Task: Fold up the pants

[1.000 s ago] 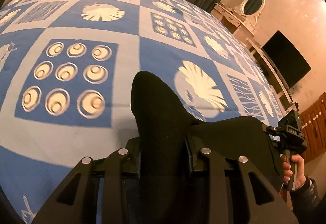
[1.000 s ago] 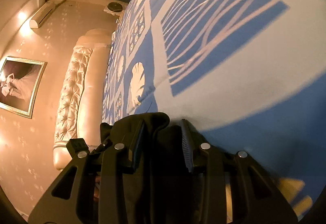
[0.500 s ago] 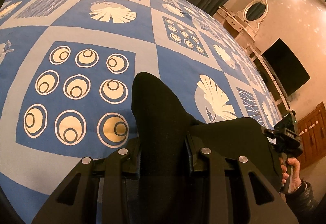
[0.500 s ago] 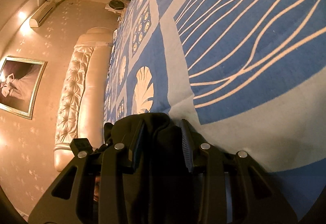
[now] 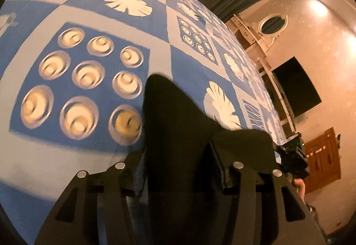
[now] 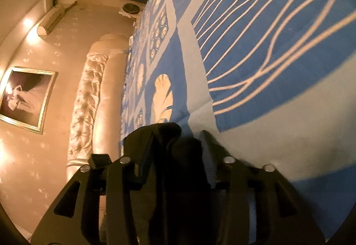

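Both grippers' jaws clamp the black pants [image 5: 178, 129].

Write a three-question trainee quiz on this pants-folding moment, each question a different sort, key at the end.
1. True or false: the left gripper is open and holds nothing.
2. Multiple choice: the black pants are carried above what? A) a wooden floor B) a blue patterned bedspread C) a glass table
3. Fill in: in the right wrist view, the right gripper is shut on the ____.

Key
1. False: its fingers pinch the pants.
2. B
3. pants
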